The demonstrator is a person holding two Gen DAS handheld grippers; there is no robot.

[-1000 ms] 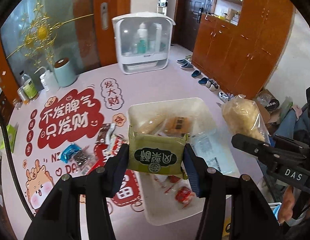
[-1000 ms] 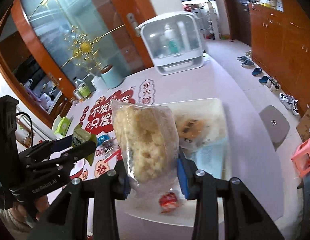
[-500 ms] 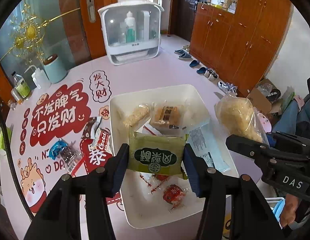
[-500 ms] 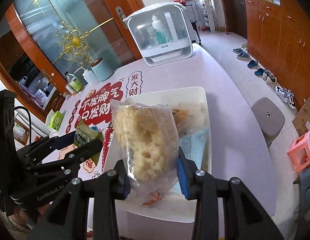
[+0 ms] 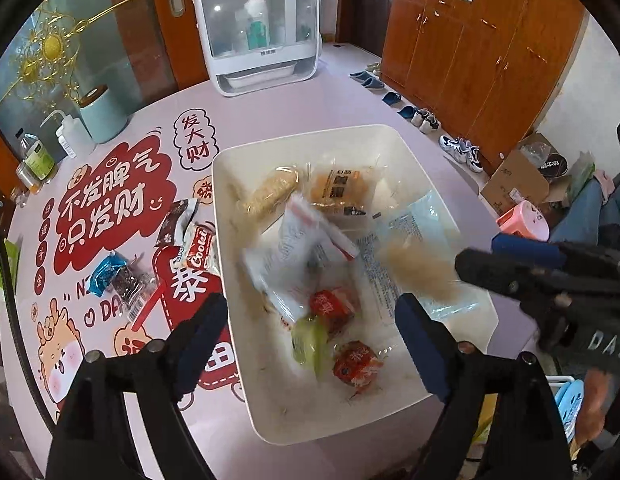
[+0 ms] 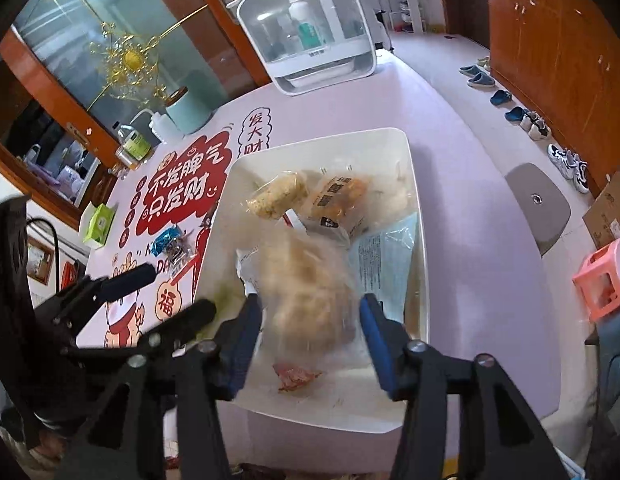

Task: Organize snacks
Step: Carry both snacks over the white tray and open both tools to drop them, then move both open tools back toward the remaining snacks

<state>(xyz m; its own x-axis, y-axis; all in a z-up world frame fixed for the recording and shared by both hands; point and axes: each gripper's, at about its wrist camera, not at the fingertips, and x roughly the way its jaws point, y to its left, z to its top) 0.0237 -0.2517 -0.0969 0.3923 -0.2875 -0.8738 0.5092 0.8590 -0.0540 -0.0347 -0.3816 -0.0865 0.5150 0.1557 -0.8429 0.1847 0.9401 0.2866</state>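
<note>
A white tray (image 5: 406, 144) on the table holds several snack packets. My left gripper (image 5: 312, 334) is open above the tray's near end. A green snack packet (image 5: 307, 342), blurred, is falling below it beside two red candies (image 5: 356, 362). My right gripper (image 6: 310, 312) is open too. The clear bag of puffed rice (image 6: 310, 292), blurred, drops between its fingers into the tray (image 6: 410, 160). That bag also shows as a blur in the left wrist view (image 5: 422, 268).
Loose snacks lie on the red-printed mat left of the tray: a Coolci packet (image 5: 197, 246), a blue wrapper (image 5: 105, 276), a dark packet (image 5: 129, 288). A white cabinet (image 5: 257, 28), a teal canister (image 5: 101, 114) and bottles stand at the table's far side.
Both grippers have opened. The green packet and the puffed rice bag have left the fingers and are falling into the tray. Both grippers moved closer over the tray.
</note>
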